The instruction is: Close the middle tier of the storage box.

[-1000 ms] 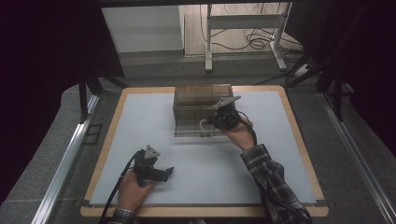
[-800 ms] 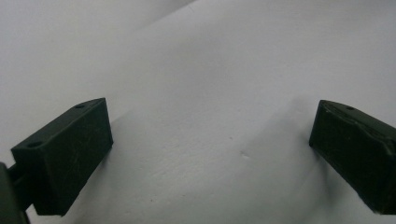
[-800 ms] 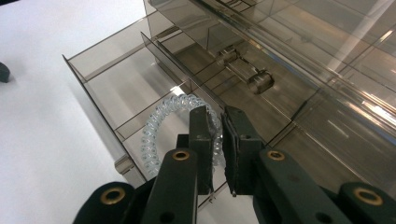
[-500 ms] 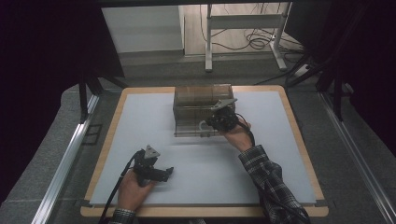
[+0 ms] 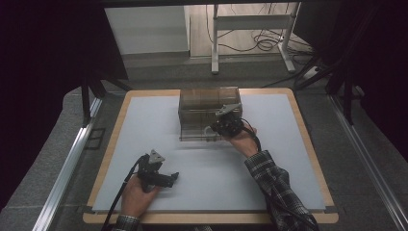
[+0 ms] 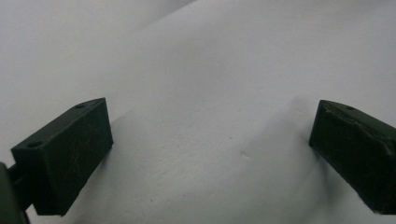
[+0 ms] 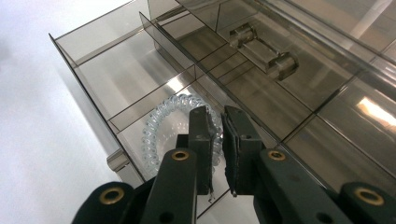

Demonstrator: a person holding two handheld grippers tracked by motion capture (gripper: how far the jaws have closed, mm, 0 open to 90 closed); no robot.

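Note:
A smoked clear organizer box stands at the middle back of the white mat, its divided drawer pulled out toward me. My right gripper hangs over the drawer's front compartment. In the right gripper view its jaws stand nearly together, pinching a clear spiral hair tie that loops out to their left above the compartment floor. My left gripper rests low on the mat near the front left. Its jaws stand wide apart with bare mat between them.
The white mat lies on a wooden-edged board. A metal rail runs along the left side. A table frame and cables stand on the floor beyond the board.
My right gripper has shifted slightly at the drawer, still holding the hair tie. The left gripper has stayed where it was.

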